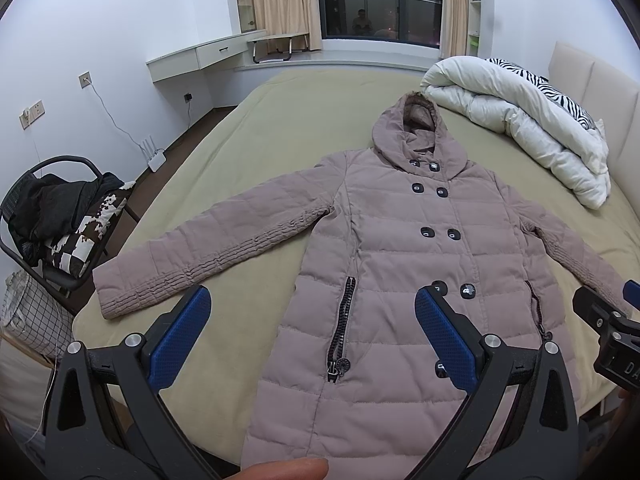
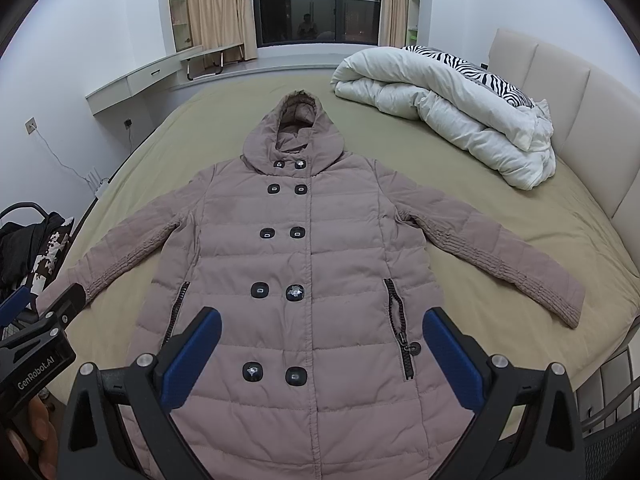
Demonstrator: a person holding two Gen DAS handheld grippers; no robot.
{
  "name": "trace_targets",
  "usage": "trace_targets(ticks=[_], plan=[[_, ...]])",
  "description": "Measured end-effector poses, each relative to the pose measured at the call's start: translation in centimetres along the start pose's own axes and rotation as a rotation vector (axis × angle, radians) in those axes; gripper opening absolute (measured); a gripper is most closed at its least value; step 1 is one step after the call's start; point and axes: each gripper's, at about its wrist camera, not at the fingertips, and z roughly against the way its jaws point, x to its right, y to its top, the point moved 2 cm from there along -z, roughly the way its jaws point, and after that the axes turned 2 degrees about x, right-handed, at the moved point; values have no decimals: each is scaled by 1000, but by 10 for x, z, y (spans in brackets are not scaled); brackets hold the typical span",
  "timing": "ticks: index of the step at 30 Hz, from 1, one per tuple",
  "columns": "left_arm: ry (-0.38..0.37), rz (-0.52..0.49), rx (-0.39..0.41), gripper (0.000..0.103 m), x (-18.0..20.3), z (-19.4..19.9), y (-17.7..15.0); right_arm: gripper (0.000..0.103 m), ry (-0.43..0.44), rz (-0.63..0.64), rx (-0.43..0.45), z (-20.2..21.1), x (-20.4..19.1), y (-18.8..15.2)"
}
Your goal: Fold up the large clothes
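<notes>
Coat [image 2: 304, 264] lies flat, front up, on bed [image 2: 500, 248], hood far, sleeves splayed left and right, ready for folding; my left gripper [image 1: 312, 336] and right gripper [image 2: 322, 354] hover over near hem, both spread wide, holding nothing; neither touches fabric yet.

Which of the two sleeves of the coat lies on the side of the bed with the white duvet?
The right sleeve of the coat; the white duvet lies beyond it. The other sleeve points toward the chair.
</notes>
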Motion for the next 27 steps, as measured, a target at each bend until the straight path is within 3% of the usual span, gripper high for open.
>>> trace_targets(ticks=[15,22,27], plan=[[11,10,4,103,-6,-12,-8,103,4,2,-16,-21,-9,-23],[48,41,-74,103,-58,-49,-44,103,27,-9,-62,-34,-9,-23],[-56,296,-189,103,-140,-89,-76,103,161,-73,-68,-46,-13,-23]])
